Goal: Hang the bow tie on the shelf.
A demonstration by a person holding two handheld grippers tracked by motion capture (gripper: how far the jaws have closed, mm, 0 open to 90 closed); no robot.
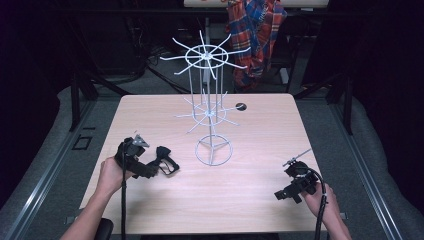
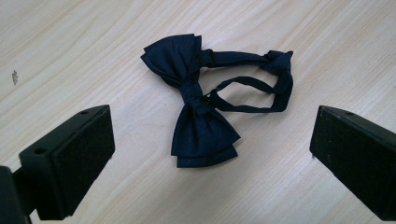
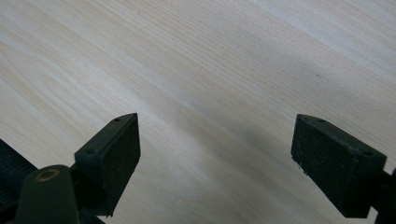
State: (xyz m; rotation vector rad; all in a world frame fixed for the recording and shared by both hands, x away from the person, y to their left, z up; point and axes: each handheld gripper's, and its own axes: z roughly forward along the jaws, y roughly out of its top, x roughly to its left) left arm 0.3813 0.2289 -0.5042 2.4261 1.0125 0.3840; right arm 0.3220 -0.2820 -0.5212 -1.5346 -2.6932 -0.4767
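Navy fabric item: bow tie — lies flat on the tabletop, toward the left edge and nearer the front edge than the back; nothing grips it.
Strap: thin neck band — looped loosely beside the bow, resting on the wood, not hooked over anything.
Left gripper: jaws stand wide, one to each side of the bow tie in the left gripper view, pads clear of the cloth — poised over the item, no contact visible.
Right gripper: rests near the front right corner of the tabletop, jaws wide apart, bare wood between the pads; well apart from the bow tie.
Display rack: white wire stand with two tiers of radiating arms, standing upright on its ring base near the middle of the tabletop, toward the back edge; every arm that can be made out is bare.
Work in hand: judged to be picking up the bow tie, with the rack as the likely place to hang it.
Done so far: left gripper is lined up on the item; no more than that is evident.
Left to do: close on the bow or the strap, lift, carry to the rack, slip the loop over an arm, release — effectively the whole job.
Progress estimate: at the very start, approach stage.
Caution: thin strap may slip between wide pads; the knot at the centre of the bow looks the firmer grip point.
Background: plaid cloth hangs beyond the back edge, not involved.
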